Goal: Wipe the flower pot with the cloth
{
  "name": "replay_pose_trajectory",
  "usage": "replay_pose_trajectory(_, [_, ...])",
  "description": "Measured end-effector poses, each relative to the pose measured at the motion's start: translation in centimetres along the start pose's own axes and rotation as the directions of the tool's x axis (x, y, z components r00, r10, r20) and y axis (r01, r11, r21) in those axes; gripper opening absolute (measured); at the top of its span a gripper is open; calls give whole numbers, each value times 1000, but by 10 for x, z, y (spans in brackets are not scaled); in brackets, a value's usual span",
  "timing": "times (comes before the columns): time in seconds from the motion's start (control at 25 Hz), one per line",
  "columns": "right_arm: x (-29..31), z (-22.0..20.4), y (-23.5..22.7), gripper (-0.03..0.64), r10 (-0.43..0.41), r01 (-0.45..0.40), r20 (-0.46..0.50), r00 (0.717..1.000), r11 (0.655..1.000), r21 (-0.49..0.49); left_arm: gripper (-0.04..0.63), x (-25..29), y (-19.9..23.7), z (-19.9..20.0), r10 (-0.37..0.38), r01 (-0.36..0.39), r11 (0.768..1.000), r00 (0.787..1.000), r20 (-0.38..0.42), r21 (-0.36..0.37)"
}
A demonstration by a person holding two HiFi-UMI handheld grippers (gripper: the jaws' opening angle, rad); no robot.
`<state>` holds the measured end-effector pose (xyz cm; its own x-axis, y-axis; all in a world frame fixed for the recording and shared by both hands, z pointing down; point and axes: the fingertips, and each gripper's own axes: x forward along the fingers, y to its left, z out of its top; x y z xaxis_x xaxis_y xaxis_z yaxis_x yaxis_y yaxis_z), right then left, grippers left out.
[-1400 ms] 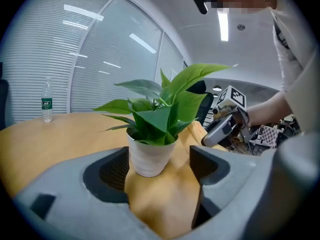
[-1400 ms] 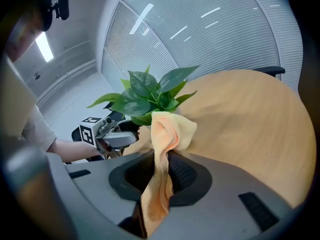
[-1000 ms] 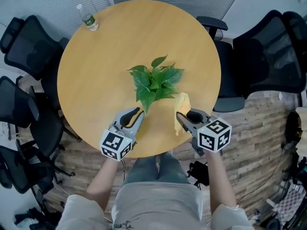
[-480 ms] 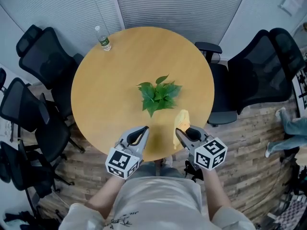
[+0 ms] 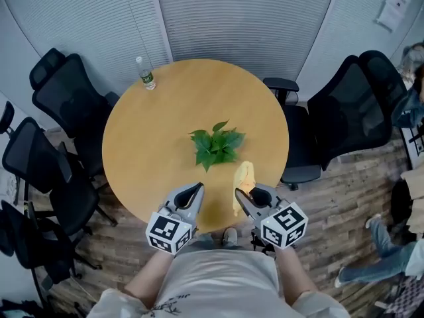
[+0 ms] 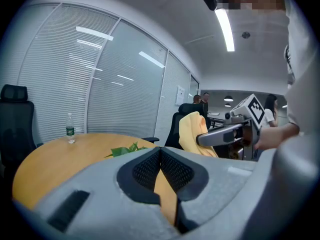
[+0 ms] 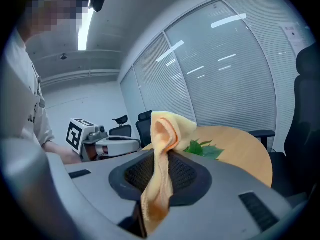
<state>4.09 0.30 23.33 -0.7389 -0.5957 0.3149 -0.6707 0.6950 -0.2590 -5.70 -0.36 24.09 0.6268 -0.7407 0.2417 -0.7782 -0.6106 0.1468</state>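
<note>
A potted plant (image 5: 217, 146) with green leaves stands mid-table on the round wooden table (image 5: 146, 158); the leaves hide its pot. My right gripper (image 5: 240, 196) is shut on a yellow cloth (image 5: 242, 179), which hangs over the table's near edge. In the right gripper view the cloth (image 7: 162, 134) sticks up from between the pads, with the plant (image 7: 202, 149) beyond. My left gripper (image 5: 197, 189) hovers beside it at the near edge, shut with nothing in it. In the left gripper view the pads meet (image 6: 160, 151), and the cloth (image 6: 192, 131) shows to the right.
A water bottle (image 5: 146, 73) stands at the table's far left edge. Black office chairs (image 5: 63, 105) ring the table on the left and right (image 5: 344, 118). Window blinds close off the far side. The floor below is wood-patterned.
Both grippers have risen and drawn back from the plant to the table's near edge. The table now looks smaller and farther. The cloth stays in the right gripper.
</note>
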Motion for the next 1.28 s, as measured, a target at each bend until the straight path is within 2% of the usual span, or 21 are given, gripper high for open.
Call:
replay_pose_trajectory(0.2, [1, 0, 3, 72, 0, -1, 22, 1000, 999, 35, 11, 0, -4, 7, -9, 9, 1000, 1000, 10, 21])
replay_pose_trajectory(1.28, [3, 1, 4, 71, 17, -17, 30, 999, 1000, -3, 10, 10, -16, 7, -31, 31, 1000, 999, 19, 2])
